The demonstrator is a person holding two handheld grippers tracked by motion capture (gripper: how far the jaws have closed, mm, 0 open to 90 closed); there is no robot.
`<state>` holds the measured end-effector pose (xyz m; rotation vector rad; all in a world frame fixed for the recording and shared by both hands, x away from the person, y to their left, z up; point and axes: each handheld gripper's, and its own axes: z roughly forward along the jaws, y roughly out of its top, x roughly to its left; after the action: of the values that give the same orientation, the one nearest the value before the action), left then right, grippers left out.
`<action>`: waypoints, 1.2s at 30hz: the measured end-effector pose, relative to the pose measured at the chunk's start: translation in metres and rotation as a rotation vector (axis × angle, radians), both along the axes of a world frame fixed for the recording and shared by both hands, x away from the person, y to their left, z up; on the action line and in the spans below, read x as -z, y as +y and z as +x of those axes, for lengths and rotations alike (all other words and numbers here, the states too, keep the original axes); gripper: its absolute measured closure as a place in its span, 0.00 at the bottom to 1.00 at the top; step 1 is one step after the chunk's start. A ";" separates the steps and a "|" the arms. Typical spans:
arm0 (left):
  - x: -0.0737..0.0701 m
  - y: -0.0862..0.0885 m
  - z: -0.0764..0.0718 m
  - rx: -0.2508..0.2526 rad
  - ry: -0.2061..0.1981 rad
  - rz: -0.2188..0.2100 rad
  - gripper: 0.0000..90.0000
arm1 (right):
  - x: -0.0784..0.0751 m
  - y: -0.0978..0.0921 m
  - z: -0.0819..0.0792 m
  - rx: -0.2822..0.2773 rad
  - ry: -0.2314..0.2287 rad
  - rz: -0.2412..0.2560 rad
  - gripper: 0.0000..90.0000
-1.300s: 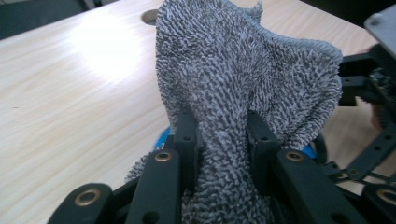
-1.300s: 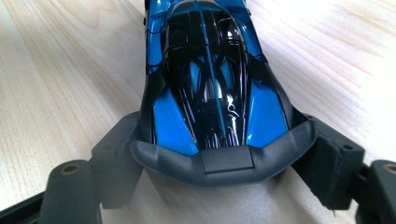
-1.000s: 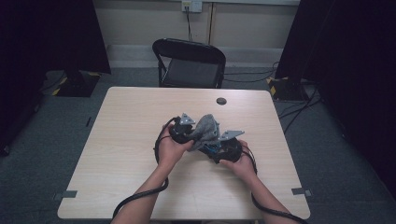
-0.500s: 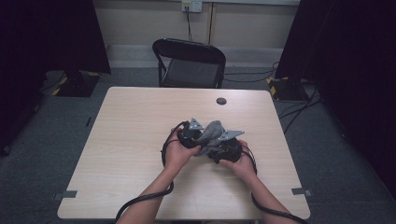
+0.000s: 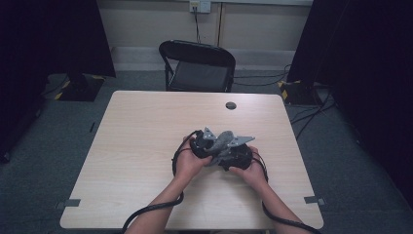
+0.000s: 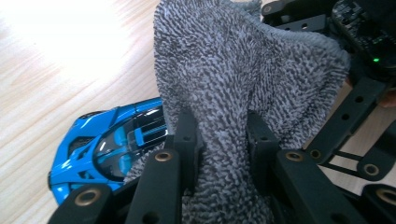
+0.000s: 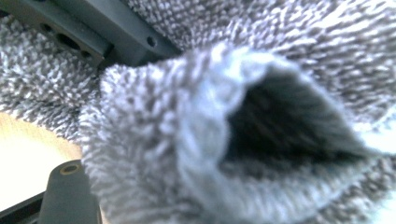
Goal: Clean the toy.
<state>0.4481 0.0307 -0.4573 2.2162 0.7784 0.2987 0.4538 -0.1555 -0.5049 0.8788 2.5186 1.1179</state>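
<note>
1. Grey terry cloth [image 6: 233, 79], a looped, speckled dark-and-light grey fabric with a stitched hem along one edge, is bunched between the two grippers above the front centre of the pale wood-grain table [image 5: 146, 131].
2. Left gripper [image 6: 223, 140]: in the left gripper view its two black jaws stand close together with a thick fold of the cloth pinched between them; the fabric rises from the jaws in a tall, creased ridge and spreads to the right.
3. Right gripper [image 5: 238, 155]: in the right gripper view the cloth sits pressed up against the camera, blurred, curled into a tube-like fold with a dark hollow at its centre. One black jaw part shows at the lower left; whether the jaws are clamped on the fabric cannot be told.
4. Blue toy sports car [image 6: 109, 144] with a black roof and glazing lies on the table just beside and partly under the hanging cloth, to the left of the left gripper's jaws in that view. Its right portion is covered by the fabric.
5. In the high view both hands hold the grippers close together, nearly touching, with the cloth showing as a grey bundle between them. Black cables trail from each gripper toward the near table edge.
6. Small round black disc [image 5: 231, 105] lies on the far side of the table, well apart from the grippers.
7. Black folding chair [image 5: 197, 63] stands behind the table's far edge.
</note>
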 end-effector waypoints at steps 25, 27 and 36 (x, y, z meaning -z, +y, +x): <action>-0.001 0.017 0.015 -0.064 0.001 0.020 0.79 | 0.000 0.000 0.000 -0.001 0.000 0.001 0.26; -0.001 0.018 0.016 -0.069 0.005 0.021 0.79 | 0.000 0.000 0.000 -0.001 0.000 0.001 0.26; -0.001 0.024 0.024 -0.102 0.006 0.029 0.79 | 0.000 0.000 0.000 0.000 -0.001 0.001 0.26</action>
<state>0.4717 0.0546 -0.4567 2.2092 0.8978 0.3554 0.4538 -0.1554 -0.5049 0.8783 2.5182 1.1188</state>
